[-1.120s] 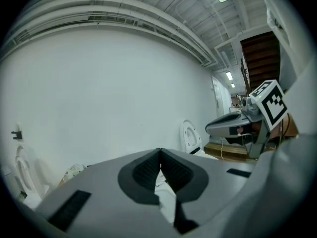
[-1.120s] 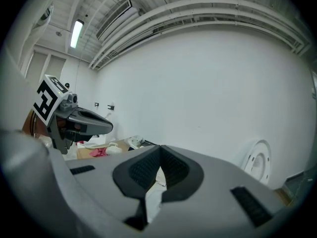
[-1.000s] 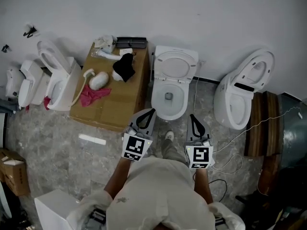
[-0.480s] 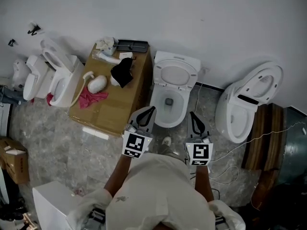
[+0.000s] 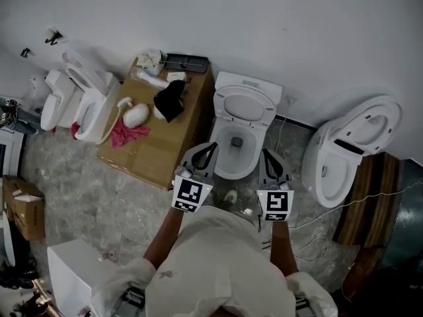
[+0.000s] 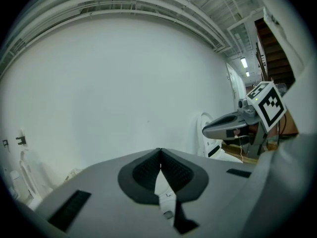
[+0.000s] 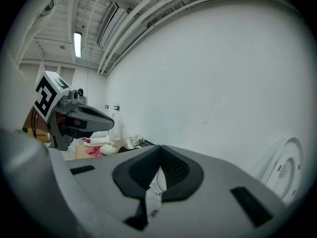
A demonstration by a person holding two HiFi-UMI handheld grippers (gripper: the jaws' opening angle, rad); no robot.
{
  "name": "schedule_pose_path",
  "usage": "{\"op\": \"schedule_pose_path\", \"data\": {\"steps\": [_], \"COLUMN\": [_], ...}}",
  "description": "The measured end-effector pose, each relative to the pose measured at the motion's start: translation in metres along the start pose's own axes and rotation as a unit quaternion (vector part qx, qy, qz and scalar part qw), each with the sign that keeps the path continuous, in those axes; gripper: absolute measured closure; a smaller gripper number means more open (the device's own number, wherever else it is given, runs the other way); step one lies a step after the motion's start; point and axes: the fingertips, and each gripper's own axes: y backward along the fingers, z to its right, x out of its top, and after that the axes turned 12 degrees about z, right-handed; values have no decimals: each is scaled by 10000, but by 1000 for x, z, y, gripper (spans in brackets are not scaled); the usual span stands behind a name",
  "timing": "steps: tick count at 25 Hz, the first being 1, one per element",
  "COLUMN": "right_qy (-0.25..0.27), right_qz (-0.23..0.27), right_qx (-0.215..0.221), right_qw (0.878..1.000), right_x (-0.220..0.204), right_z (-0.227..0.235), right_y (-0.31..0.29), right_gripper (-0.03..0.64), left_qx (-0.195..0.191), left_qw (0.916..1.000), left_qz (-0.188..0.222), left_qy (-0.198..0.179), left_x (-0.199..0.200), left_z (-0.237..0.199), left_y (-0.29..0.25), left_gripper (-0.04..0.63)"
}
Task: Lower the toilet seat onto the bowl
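Observation:
The middle toilet (image 5: 235,152) stands against the white wall, and its white seat (image 5: 245,105) is raised upright over the open bowl. My left gripper (image 5: 209,150) is shut and empty by the bowl's front left rim. My right gripper (image 5: 268,157) is shut and empty too, just off the bowl's front right side. Neither touches the seat. In the left gripper view the pads (image 6: 159,151) meet, and the right gripper (image 6: 232,126) hangs alongside. The right gripper view shows its own closed pads (image 7: 159,148) and the left gripper (image 7: 81,116).
A cardboard box (image 5: 173,137) with a pink cloth (image 5: 127,135), a black cloth (image 5: 170,100) and white items stands left of the toilet. Two more toilets (image 5: 84,105) sit at far left and another (image 5: 348,150) at right. Cables (image 5: 316,217) lie on the floor.
The view has shifted, and both grippers now sit closer to the bowl's front rim. Their jaws stayed shut. The seat has not moved.

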Motion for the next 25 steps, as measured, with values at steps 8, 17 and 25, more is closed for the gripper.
{"op": "schedule_pose_path", "data": {"steps": [8,17,25], "right_qy": [21,161,241], "right_qz": [-219,-444,-736], "right_qx": [-11,-37,-281], "right_qw": [9998,9989,9966], "right_x": [-26,-49,-77], "right_z": [23,32,45], "right_y": [-26,-70,-113], "right_gripper": [609,609,609], "left_qx": [-17,-93,-379], "left_qw": [10000,9998,9984], "left_qz": [-83,-153,-314], "left_qy": [-4,110,262], "left_x": [-20,-47,-80], "left_z": [-10,-43,-74], "left_y": [-38,-79,-117], "left_gripper": [580,580,580]}}
